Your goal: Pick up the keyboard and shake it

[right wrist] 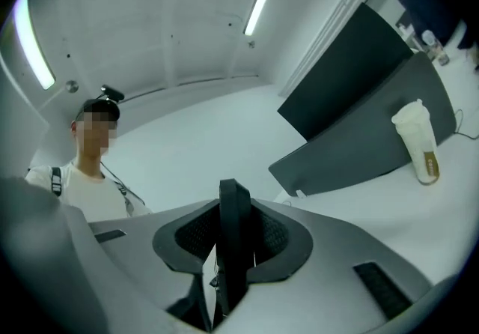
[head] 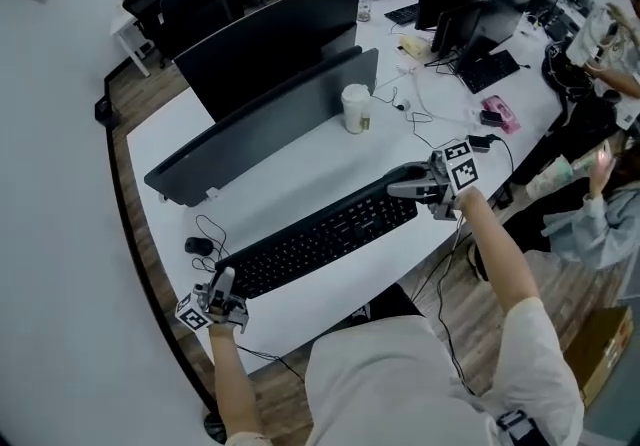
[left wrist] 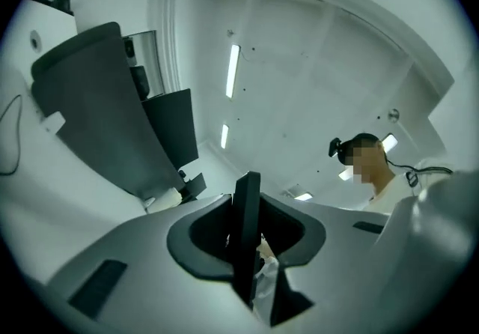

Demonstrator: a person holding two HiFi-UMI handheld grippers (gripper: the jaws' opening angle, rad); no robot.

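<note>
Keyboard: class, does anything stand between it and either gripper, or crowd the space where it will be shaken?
Nothing visible does. The left gripper and right gripper each clamp an end of the keyboard. The mouse lies near its left end, and the cup stands farther back by the divider.

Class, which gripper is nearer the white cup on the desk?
Right. The right gripper holds the keyboard end nearest the cup; the left gripper holds the opposite end, much farther off.

A bare strip of surface (head: pixel 300 179) lies open between the keyboard (head: pixel 320 234) and the grey divider panel (head: pixel 265 124), bounded by a white cup (head: pixel 356 108) on the right and a mouse (head: pixel 199 246) on the left.
</note>
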